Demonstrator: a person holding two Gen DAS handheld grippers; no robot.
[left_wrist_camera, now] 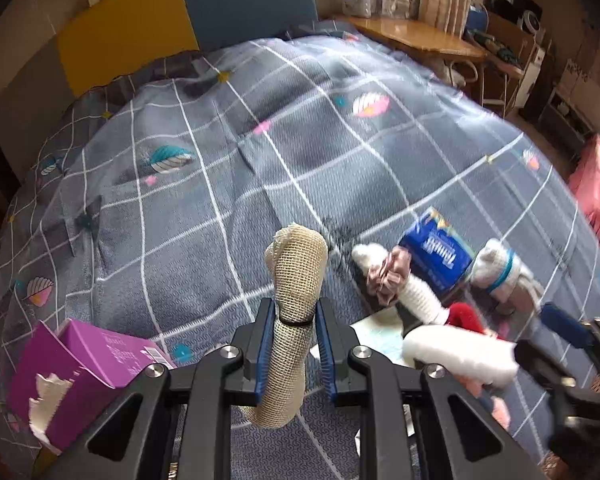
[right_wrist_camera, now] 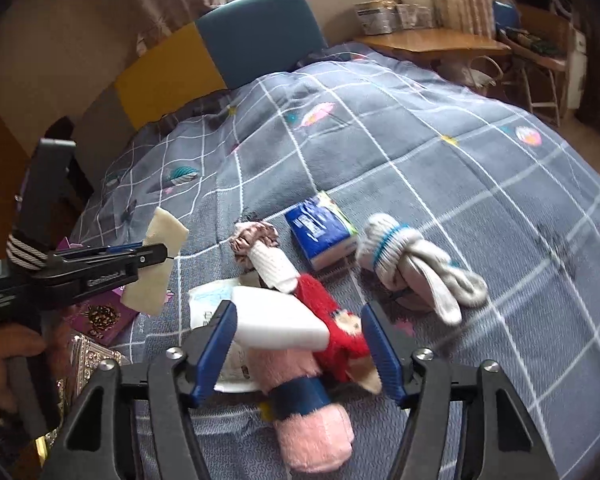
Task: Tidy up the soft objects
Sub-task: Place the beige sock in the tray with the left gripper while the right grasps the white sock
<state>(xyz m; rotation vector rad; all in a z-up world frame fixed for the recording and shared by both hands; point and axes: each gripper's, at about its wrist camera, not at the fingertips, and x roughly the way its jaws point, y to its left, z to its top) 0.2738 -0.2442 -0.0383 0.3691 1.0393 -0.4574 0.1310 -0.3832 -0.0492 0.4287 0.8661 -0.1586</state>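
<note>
My left gripper (left_wrist_camera: 294,312) is shut on a beige mesh roll (left_wrist_camera: 296,280) tied with a black band, and holds it upright above the quilt (left_wrist_camera: 260,168). The right wrist view shows that gripper (right_wrist_camera: 156,258) at the left with the roll (right_wrist_camera: 168,232) in it. My right gripper (right_wrist_camera: 298,310) hangs low over a pile, jaws apart. Between them lie a white foam block (right_wrist_camera: 280,320) and a red plush toy (right_wrist_camera: 332,320). A pink plush roll (right_wrist_camera: 312,428) with a blue band lies below. The right pad stands clear of the block.
Beyond the pile lie a white ribbed sock (right_wrist_camera: 272,264) with a pink scrunchie (right_wrist_camera: 252,236), a blue tissue pack (right_wrist_camera: 320,236) and a grey-white sock bundle (right_wrist_camera: 412,272). A torn purple box (left_wrist_camera: 92,364) sits at the bed's left edge. A wooden desk (left_wrist_camera: 412,32) stands at the back right.
</note>
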